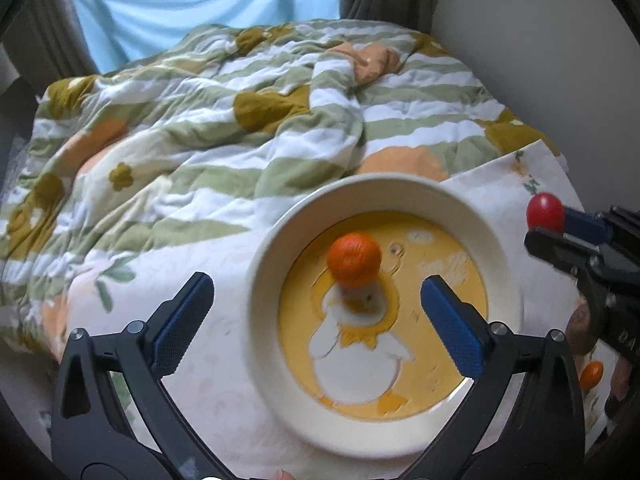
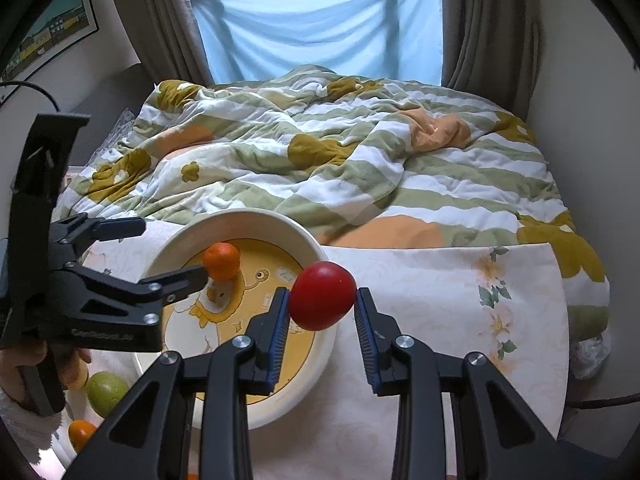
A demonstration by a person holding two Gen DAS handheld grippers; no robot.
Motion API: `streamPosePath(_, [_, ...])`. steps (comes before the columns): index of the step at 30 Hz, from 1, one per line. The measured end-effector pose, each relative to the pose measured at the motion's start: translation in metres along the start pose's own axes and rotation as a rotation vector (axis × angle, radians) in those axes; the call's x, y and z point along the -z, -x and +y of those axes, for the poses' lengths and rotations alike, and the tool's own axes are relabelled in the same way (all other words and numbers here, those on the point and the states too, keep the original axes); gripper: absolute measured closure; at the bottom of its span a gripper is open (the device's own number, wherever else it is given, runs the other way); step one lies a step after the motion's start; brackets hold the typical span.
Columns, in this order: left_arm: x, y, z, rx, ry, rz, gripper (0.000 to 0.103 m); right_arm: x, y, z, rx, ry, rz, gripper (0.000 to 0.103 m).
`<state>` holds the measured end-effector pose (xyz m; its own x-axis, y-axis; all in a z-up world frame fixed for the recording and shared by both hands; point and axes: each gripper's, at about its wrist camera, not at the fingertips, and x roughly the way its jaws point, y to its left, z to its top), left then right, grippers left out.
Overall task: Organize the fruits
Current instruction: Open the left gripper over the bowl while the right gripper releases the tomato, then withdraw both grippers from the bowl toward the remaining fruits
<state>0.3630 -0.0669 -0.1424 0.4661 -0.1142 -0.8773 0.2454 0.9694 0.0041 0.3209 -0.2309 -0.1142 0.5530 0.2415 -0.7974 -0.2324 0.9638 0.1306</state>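
A white bowl (image 1: 280, 240) with a yellow duck picture inside stands on a floral cloth; it also shows in the right wrist view (image 2: 256, 218). An orange (image 1: 354, 258) is in mid-air just above the bowl's middle, also in the right wrist view (image 2: 221, 261). My left gripper (image 1: 316, 312) is open and empty over the bowl. My right gripper (image 2: 322, 300) is shut on a red fruit (image 2: 322, 295) and holds it above the bowl's right rim; the red fruit (image 1: 544, 208) also shows in the left wrist view.
A green fruit (image 2: 106, 394) and a second orange (image 2: 82, 432) lie on the cloth left of the bowl. The second orange (image 1: 591, 374) shows right of the bowl in the left wrist view. A rumpled striped quilt (image 2: 340, 160) covers the bed behind. Walls stand close on the right.
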Motion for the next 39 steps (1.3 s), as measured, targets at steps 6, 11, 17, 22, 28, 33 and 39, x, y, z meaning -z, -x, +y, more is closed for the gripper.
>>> streamPosePath(6, [0.022, 0.015, 0.027, -0.033, 0.073, 0.022, 0.000, -0.006, -0.010, 0.013, -0.030, 0.057, 0.018, 0.073])
streamPosePath(11, [0.039, 0.025, 0.040, -0.101, 0.098, 0.033, 0.000, -0.008, -0.035, 0.027, -0.064, 0.099, 0.066, 0.073])
streamPosePath(17, [0.058, 0.030, 0.055, -0.072, 0.154, 0.047, 0.000, -0.011, -0.054, 0.035, -0.080, 0.123, 0.088, 0.073])
streamPosePath(22, [0.069, 0.032, 0.061, -0.062, 0.189, 0.038, 0.000, -0.012, -0.062, 0.036, -0.098, 0.128, 0.088, 0.073])
streamPosePath(28, [0.076, 0.034, 0.067, -0.057, 0.253, 0.037, 0.000, -0.010, -0.067, 0.045, -0.085, 0.168, 0.087, 0.072])
streamPosePath(33, [0.079, 0.040, 0.070, -0.102, 0.270, 0.039, 0.000, -0.011, -0.064, 0.048, -0.097, 0.169, 0.067, 0.011])
streamPosePath(39, [0.085, 0.052, 0.073, -0.117, 0.282, 0.040, 0.000, -0.013, -0.051, 0.050, -0.088, 0.166, 0.017, 0.009])
